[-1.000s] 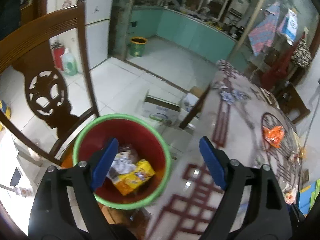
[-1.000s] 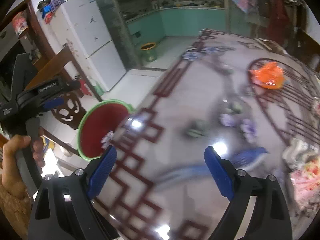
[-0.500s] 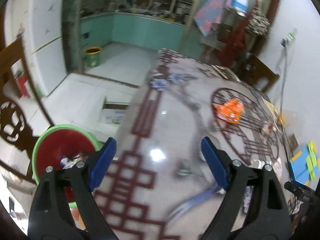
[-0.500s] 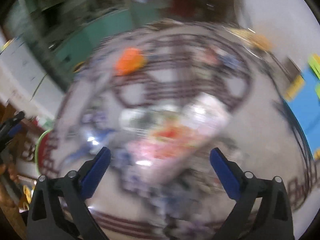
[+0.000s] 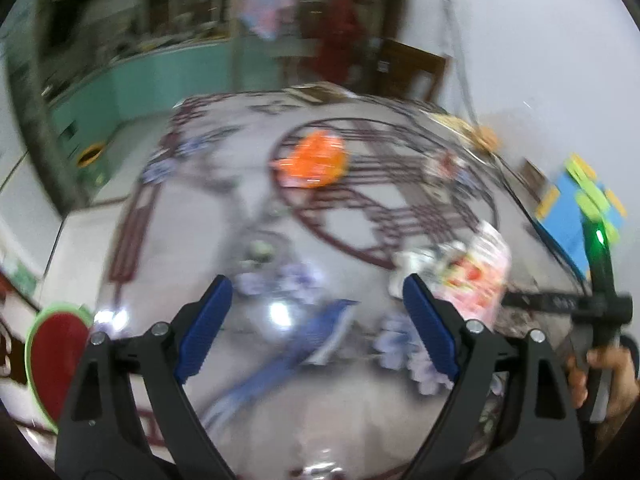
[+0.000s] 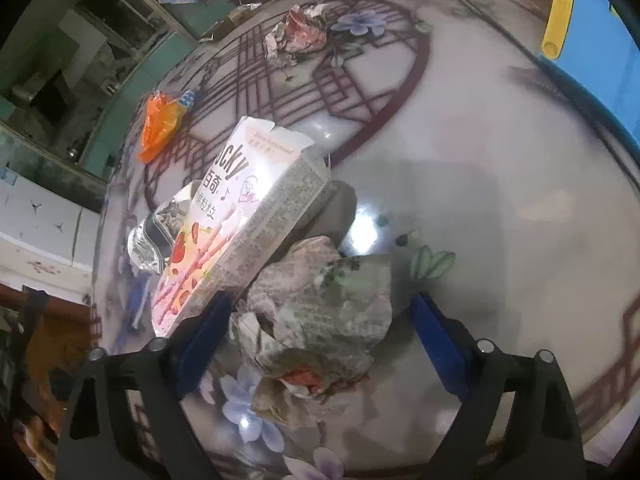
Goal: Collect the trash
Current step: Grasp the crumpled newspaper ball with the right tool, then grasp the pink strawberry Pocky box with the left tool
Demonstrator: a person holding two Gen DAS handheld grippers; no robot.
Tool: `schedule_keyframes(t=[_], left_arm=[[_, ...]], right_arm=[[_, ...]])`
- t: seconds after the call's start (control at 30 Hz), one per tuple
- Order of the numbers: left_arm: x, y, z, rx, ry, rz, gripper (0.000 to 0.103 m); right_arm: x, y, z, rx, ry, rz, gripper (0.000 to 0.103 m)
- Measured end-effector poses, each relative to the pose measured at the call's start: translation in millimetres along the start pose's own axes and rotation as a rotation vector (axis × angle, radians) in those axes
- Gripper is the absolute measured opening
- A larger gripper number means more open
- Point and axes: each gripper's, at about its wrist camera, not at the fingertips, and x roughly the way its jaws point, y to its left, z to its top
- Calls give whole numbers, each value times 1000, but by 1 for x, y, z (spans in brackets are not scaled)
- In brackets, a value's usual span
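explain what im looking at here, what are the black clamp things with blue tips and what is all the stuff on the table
They are hand-held grippers, one in each of a person's hands, each carrying a camera that looks along its own fingers. The left gripper is open and empty over the patterned table. The right gripper straddles a crumpled newspaper ball; its jaws have just been closing, and I cannot tell whether they grip yet. A Pocky box, an orange wrapper and a crumpled wrapper lie nearby. The red bin stands beside the table.

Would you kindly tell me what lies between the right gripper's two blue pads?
A crumpled grey newspaper wad sits between the pads of the right gripper, which has just been closing; the right wrist view shows this.
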Motion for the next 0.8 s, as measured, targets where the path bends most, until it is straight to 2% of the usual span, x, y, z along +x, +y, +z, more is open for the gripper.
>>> schedule_keyframes(t=[0.03,0.1,0.17,0.3,0.4,0.63,0.8], left_arm=[[3,-14,0,33,0,-32,89],[9,-32,-2,62,14,-82,90],[16,-50,-4,87,39,-131,90],[36,-82,-6,135,86,-173,92],[53,-103,-6,164,120,-192,92],[106,-146,2,220,222,-196,92],[125,-156,3,246,272,-168,92]], right_arm=[[-1,2,1,-11,4,9,49],[-5,5,0,-18,-11,18,49],[-20,2,3,-11,-80,-9,49],[-56,-11,6,33,-238,-36,49],[-75,-23,9,81,-320,-22,50],[-77,-43,16,148,-312,25,50],[-73,-48,20,159,-303,32,51]])
